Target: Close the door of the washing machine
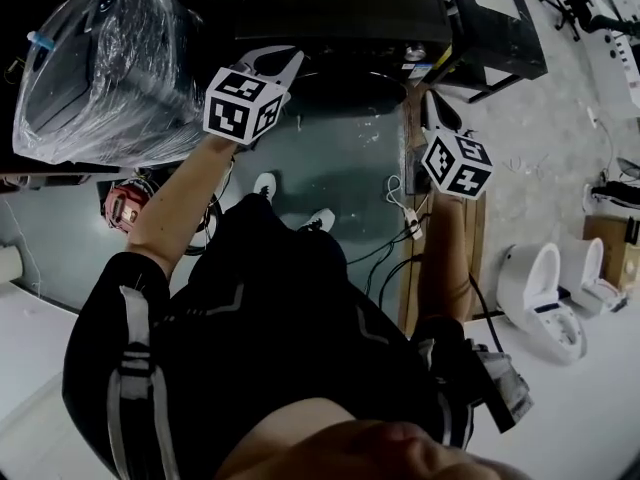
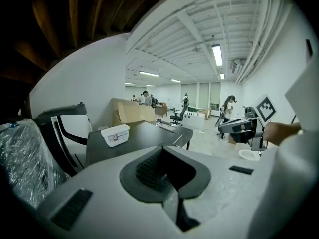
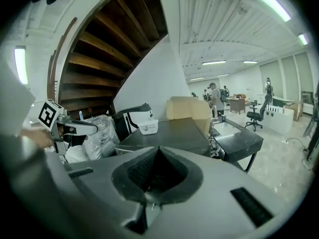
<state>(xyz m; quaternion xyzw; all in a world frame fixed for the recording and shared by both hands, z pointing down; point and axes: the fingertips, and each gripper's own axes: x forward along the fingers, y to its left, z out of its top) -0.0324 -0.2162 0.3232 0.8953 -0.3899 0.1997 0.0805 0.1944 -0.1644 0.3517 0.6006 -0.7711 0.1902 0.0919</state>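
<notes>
In the head view the washing machine stands at the top of the picture. It is a dark box whose flat top is toward the camera and whose front side is turned to the person. The long side of the top runs from left to right. The front lies in deep shadow, so I cannot tell how the door stands. Both arms are stretched forward, one on each side of the body. The left gripper is held before the left part of the machine's front, with its marker cube upward. The right gripper is near the machine's right corner. A plastic-wrapped bundle lies to the left of the machine, and two white toilets stand at the right.

In the left gripper view the jaws of the left gripper are pressed together with nothing between them. It looks across the machine's top, where a small white box rests. The right gripper shows at the right side.

In the right gripper view the jaws of the right gripper are also closed and empty — they point over the same dark top with the white box on it. The left gripper is at the left, and a black desk stands just beside the machine.
</notes>
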